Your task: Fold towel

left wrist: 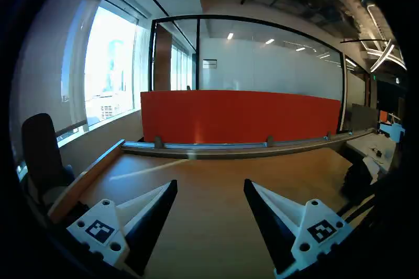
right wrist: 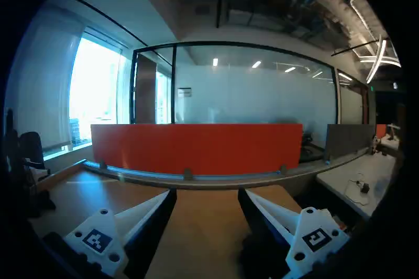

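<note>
Towel: I cannot tell where it lies from either view. As a judgement, it should handle as a light, soft, limp cloth. It is not fragile, it will sag between two holds, and it will likely drag a little on wood rather than slide. The best place to take hold is probably two neighbouring corners, or points along one short edge. Each pinch should catch the hem fully so the fold line hangs straight.

The left gripper (left wrist: 209, 181) hovers over the wooden worktop (left wrist: 230, 166), its fingers spread wide with nothing between them. The right gripper (right wrist: 207, 190) is the same, its fingers wide apart and holding nothing.

At 12 o'clock in both views an orange divider panel (left wrist: 241, 116) backs the worktop, with a glass wall (left wrist: 272, 59) behind it. A dark office chair (left wrist: 39, 148) sits at 9 o'clock in the left gripper view, below a bright window (left wrist: 107, 77). A white neighbouring desk (right wrist: 356, 179) lies at 3 o'clock in the right gripper view.

Each finger carries a square black-and-white coded marker (left wrist: 99, 230), which is a pattern, not words. A small sign (left wrist: 209, 63) on the glass is too small to read, and no brand is legible.
</note>
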